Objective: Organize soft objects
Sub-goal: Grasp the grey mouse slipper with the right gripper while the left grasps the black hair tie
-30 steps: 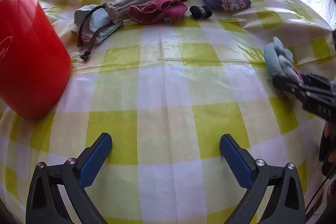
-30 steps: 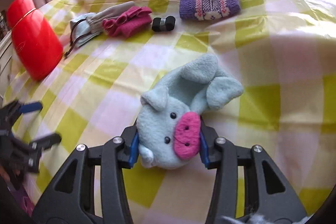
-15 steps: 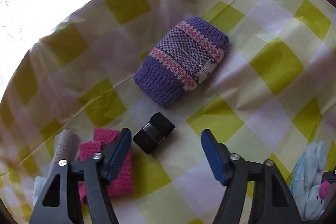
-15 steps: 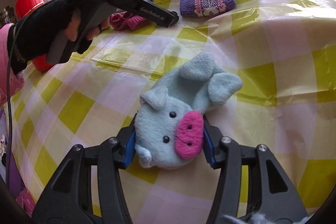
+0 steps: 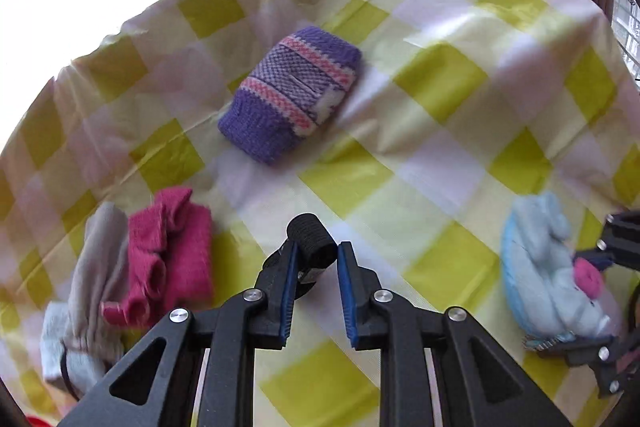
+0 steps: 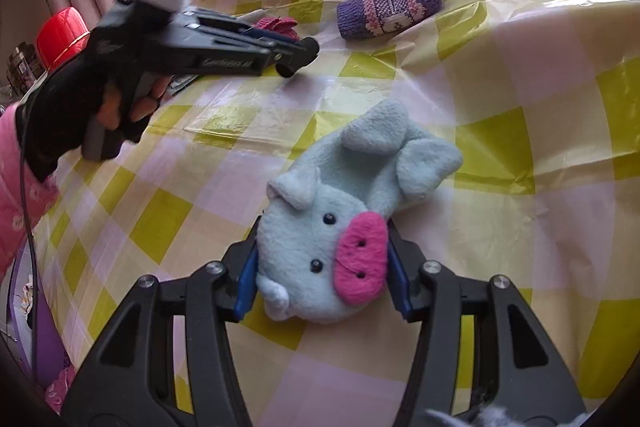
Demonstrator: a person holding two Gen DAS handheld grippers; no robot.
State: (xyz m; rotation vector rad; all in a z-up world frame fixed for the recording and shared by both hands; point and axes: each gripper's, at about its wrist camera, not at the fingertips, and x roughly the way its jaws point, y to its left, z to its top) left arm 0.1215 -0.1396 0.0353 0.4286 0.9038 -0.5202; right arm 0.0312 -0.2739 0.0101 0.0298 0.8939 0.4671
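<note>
My left gripper (image 5: 314, 261) is shut on a small black fabric roll (image 5: 311, 241) and holds it just above the checked tablecloth. It also shows in the right wrist view (image 6: 298, 57) with the roll at its tip. My right gripper (image 6: 322, 267) is shut on a light blue plush pig (image 6: 332, 227) with a pink snout, lying on the cloth. The pig also shows at the right of the left wrist view (image 5: 548, 275). A purple knitted mitten (image 5: 292, 93) lies farther back. A pink knitted piece (image 5: 168, 255) and a grey drawstring pouch (image 5: 92, 287) lie at the left.
The table wears a yellow and white checked plastic cloth (image 5: 444, 79) with creases. A red container (image 6: 60, 35) stands at the far left in the right wrist view. Bright windows and curtains lie beyond the table's far edge.
My left gripper moved across the table to the back, reached the black roll and closed on it. My right gripper stayed shut on the plush pig, almost still.
</note>
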